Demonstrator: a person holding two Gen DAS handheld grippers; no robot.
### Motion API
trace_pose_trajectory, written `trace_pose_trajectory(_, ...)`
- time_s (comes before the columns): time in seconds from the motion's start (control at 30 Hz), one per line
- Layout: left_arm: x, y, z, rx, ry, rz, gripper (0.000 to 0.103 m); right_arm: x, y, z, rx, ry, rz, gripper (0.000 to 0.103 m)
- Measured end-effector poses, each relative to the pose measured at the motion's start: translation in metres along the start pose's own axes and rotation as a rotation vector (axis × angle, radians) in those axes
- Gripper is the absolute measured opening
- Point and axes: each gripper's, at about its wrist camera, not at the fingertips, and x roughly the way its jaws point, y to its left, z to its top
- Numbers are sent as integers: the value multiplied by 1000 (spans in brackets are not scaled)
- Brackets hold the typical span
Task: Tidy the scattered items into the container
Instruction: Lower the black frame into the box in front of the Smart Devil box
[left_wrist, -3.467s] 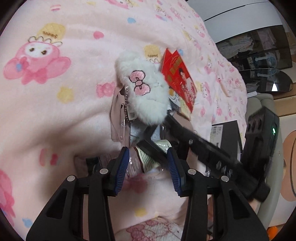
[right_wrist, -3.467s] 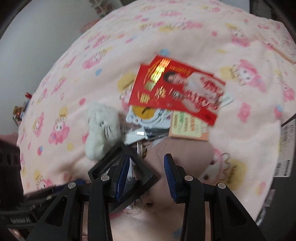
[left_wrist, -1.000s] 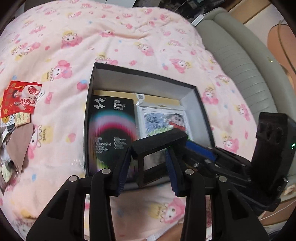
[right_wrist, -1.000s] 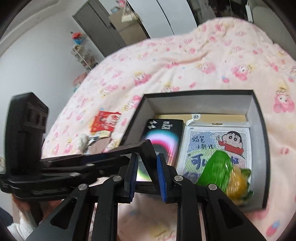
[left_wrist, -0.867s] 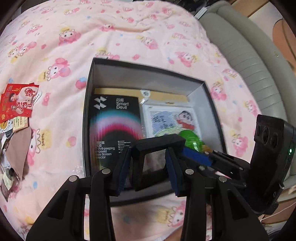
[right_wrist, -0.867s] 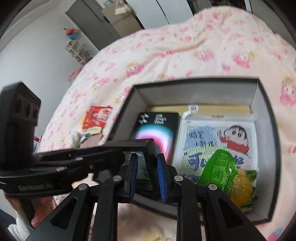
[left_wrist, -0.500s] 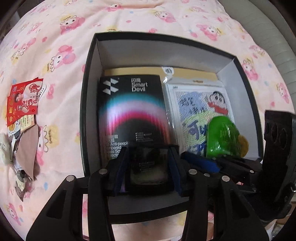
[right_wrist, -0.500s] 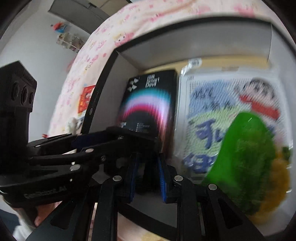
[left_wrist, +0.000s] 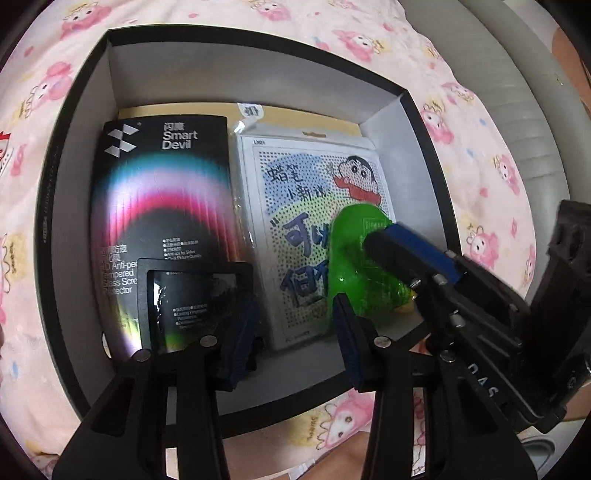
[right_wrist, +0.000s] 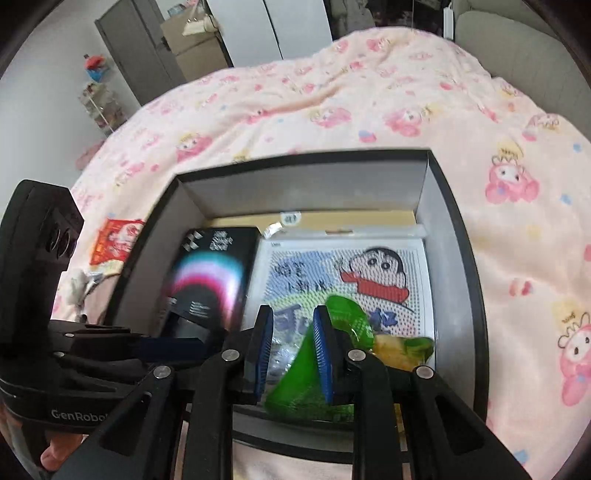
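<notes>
An open black box (left_wrist: 74, 147) lies on the pink blanket. It holds a black "Smart Devil" package (left_wrist: 166, 184), a cartoon bead pack (left_wrist: 306, 177) and a green packet (left_wrist: 351, 258). A small black frame (left_wrist: 144, 295) lies flat on the black package, just left of my left gripper (left_wrist: 293, 332). That gripper's jaws are closing slightly, with only the box floor between them. My right gripper (right_wrist: 293, 350) hangs over the green packet (right_wrist: 347, 321), its pads a narrow gap apart and gripping nothing.
A red packet (right_wrist: 114, 240) and a small plush lie on the blanket left of the box (right_wrist: 458, 258). A grey sofa (left_wrist: 517, 74) borders the blanket. A hand (right_wrist: 55, 454) holds the left gripper's handle. Wardrobes stand far behind.
Both grippers sank into the box. The black frame, carried between them earlier, now lies on the black package outside the left jaws. The right gripper shifted right, over the green packet.
</notes>
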Motion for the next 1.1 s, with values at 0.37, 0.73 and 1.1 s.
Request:
trace_pose_trajectory(0.37, -17, -8, -13, 52, -76, 43, 40, 14, 11, -4, 3, 20, -16, 19)
trace_pose_trajectory(0.73, 6, -5, -12, 45, -20, 110, 39, 15, 1, 0, 6, 18, -73, 21)
trace_pose_trajectory(1.1, -31, 16, -16, 18, -102, 89, 42, 17, 23, -4, -65, -11, -86, 30)
